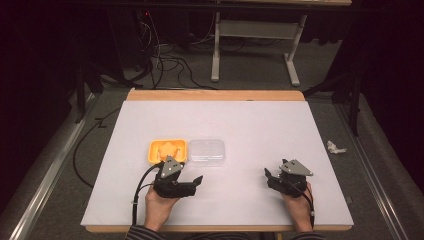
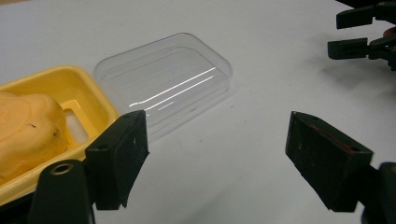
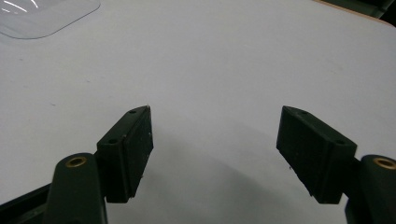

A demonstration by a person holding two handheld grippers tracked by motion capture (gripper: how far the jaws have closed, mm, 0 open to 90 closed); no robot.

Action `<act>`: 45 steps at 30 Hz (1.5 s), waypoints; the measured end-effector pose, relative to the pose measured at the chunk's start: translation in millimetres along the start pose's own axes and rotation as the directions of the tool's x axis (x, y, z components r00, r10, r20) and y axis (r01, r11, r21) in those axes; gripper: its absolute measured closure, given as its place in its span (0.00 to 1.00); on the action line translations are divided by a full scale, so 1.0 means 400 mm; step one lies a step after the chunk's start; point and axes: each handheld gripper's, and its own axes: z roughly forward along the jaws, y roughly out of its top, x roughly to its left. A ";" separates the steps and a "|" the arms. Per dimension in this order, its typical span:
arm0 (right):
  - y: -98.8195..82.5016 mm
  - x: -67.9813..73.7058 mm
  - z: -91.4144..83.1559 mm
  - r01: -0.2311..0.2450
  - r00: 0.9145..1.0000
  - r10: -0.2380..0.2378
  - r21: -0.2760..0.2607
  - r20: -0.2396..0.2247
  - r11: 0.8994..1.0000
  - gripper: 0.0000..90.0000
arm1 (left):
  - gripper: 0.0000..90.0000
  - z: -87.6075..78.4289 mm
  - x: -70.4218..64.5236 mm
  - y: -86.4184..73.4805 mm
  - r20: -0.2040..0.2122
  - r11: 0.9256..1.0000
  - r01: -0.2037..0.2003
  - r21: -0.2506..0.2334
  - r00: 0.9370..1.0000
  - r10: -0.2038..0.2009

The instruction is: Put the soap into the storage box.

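A yellow tray point(image 1: 152, 146) point(image 2: 88, 91) lies left of the table's middle and holds a soft orange-yellow lump point(image 1: 167, 148) point(image 2: 28, 130). A clear plastic lid point(image 1: 206, 151) point(image 2: 168, 79) point(image 3: 42, 16) lies flat against the tray's right side. My left gripper point(image 1: 192, 176) point(image 2: 217, 149) sits just in front of the tray, open, with only bare table between its jaws. My right gripper point(image 1: 268, 178) point(image 3: 215, 149) rests at the front right, open and empty, pointing left toward the lid. It also appears far off in the left gripper view point(image 2: 359, 32).
A white sheet covers the wooden table point(image 1: 225, 115). On the floor to the right lies a crumpled white scrap point(image 1: 335, 147). Cables point(image 1: 170, 62) and a desk frame point(image 1: 255, 30) stand on the floor beyond the far edge.
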 end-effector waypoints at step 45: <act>0.001 0.001 0.000 0.011 1.000 -0.011 0.010 0.000 1.000 0.31 | 0.23 0.044 0.053 -0.080 -0.053 0.999 -0.034 -0.012 0.998 0.034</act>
